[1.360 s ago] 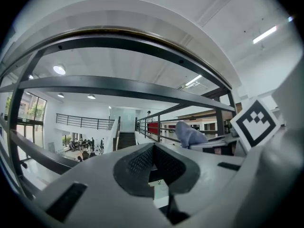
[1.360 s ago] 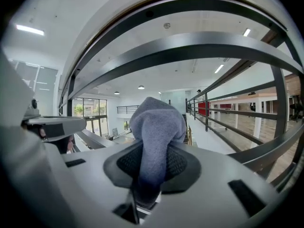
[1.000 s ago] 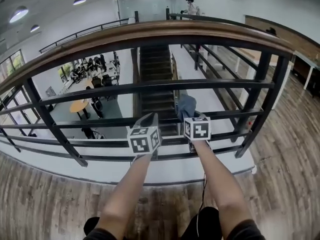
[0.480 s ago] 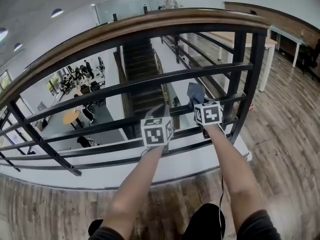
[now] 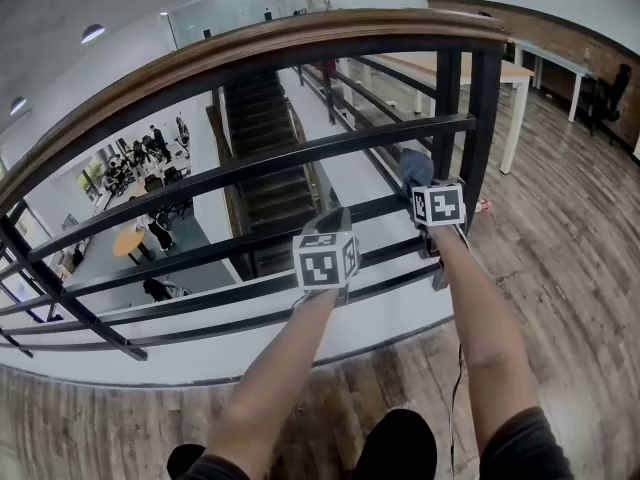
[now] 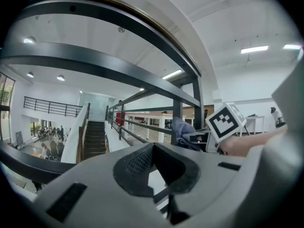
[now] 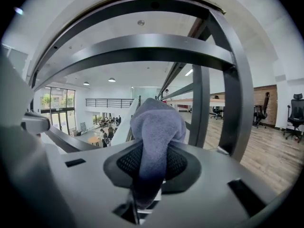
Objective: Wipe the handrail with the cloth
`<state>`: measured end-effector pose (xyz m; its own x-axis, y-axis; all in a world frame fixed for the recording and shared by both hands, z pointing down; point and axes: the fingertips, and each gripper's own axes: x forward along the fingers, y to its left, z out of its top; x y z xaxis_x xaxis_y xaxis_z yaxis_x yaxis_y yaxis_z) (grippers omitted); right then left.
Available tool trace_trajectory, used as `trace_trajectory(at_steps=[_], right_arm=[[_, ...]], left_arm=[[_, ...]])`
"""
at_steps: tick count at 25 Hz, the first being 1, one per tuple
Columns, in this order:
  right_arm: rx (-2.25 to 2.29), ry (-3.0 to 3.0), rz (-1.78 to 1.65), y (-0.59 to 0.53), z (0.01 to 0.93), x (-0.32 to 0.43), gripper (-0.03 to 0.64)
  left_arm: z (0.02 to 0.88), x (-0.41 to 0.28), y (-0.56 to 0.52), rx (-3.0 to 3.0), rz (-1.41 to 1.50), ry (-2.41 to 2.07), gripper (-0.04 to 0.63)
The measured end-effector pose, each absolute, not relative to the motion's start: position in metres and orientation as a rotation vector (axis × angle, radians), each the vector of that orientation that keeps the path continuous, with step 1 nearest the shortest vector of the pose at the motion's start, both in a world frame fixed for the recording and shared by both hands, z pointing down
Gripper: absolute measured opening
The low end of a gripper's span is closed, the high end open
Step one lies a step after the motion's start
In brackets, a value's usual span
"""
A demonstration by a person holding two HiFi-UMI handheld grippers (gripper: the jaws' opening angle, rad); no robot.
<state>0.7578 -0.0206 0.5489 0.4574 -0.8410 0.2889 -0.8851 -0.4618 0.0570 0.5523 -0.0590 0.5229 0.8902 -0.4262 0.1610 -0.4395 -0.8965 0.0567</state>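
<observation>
From the head view the wooden handrail (image 5: 250, 53) curves across the top of a black railing, and both grippers sit well below it, level with the lower bars (image 5: 300, 158). Their marker cubes hide the jaws here. The right gripper (image 5: 424, 184) is up close to the end post (image 5: 482, 138), with the grey-blue cloth (image 5: 412, 165) poking out ahead of it between two bars; whether it touches either bar is not clear from above. The left gripper (image 5: 331, 230) is lower and nearer the person, just left of the right one

The right gripper view fills that gap: the right gripper's (image 7: 152, 170) jaws are pinched on the cloth (image 7: 156, 127), which stands up from them in a rounded lump, with the post (image 7: 232, 94) off to its right

The left gripper view shows the left gripper's (image 6: 154, 167) jaws pressed together with nothing in them. It alone gives a side look at the cloth (image 6: 183, 129), bunched beside the post and well under the handrail (image 6: 118, 6)
</observation>
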Motion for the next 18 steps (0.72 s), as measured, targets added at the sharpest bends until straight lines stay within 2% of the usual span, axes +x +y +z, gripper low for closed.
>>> trace_trajectory(at_steps=[8,18], right_arm=[[2.637,-1.376,0.399,0.023,0.550,0.836,0.087],[2.615,-1.324,0.307,0.028,0.548,0.846,0.086]], left_arm=[[0.516,0.572,-0.036,3.016,0.236,-0.614,0.002],[0.530,0.546,-0.040,3.013,0.226,-0.614,0.002]])
